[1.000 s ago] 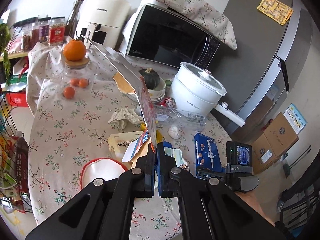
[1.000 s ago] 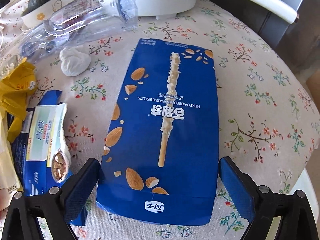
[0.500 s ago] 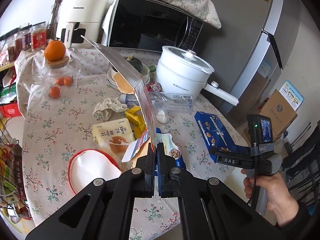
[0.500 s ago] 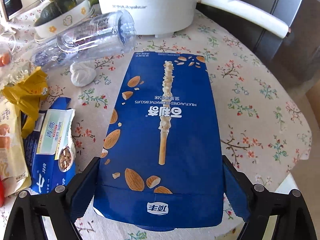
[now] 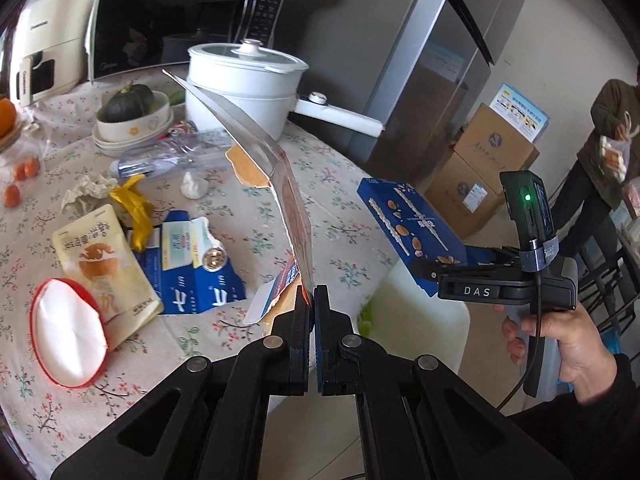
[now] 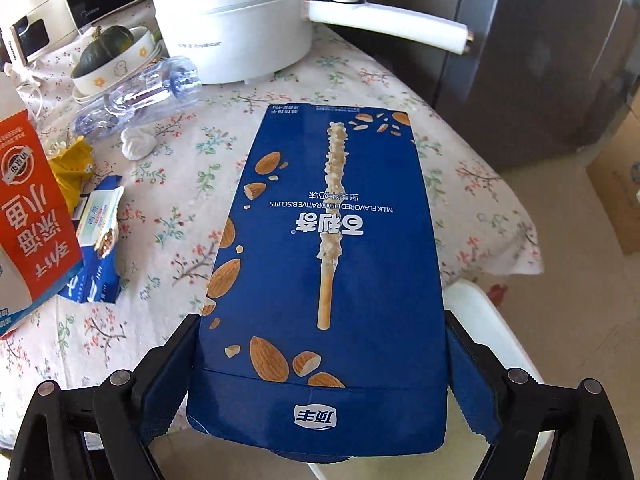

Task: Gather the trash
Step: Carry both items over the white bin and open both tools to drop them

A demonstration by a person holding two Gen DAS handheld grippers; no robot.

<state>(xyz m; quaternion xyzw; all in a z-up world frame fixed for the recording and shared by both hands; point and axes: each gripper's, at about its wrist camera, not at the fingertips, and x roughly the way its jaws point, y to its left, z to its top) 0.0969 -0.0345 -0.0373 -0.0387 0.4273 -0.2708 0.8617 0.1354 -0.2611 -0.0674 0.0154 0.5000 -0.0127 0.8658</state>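
Observation:
My left gripper (image 5: 312,300) is shut on a flattened orange-and-white carton (image 5: 280,184), held edge-on above the table's front edge; it shows at the left of the right wrist view (image 6: 28,216). My right gripper (image 6: 320,364) is shut on a blue almond biscuit box (image 6: 328,248), lifted off the table; the box also shows in the left wrist view (image 5: 412,232), out past the table's right edge. On the floral tablecloth (image 5: 256,216) lie a torn blue wrapper (image 5: 188,264), a yellow wrapper (image 5: 132,208), a beige snack pouch (image 5: 100,256), a clear plastic bottle (image 5: 172,152) and crumpled tissue (image 5: 194,190).
A white electric pot (image 5: 244,80) with a long handle, a bowl holding a squash (image 5: 128,112), a microwave (image 5: 176,20) and an air fryer (image 5: 44,56) stand at the back. A red-rimmed lid (image 5: 68,332) lies front left. A white bin (image 5: 416,320), fridge and cardboard boxes are right.
My right gripper closed on the blue biscuit box and lifted it off the table toward the right edge. My left gripper swung right, still holding the carton.

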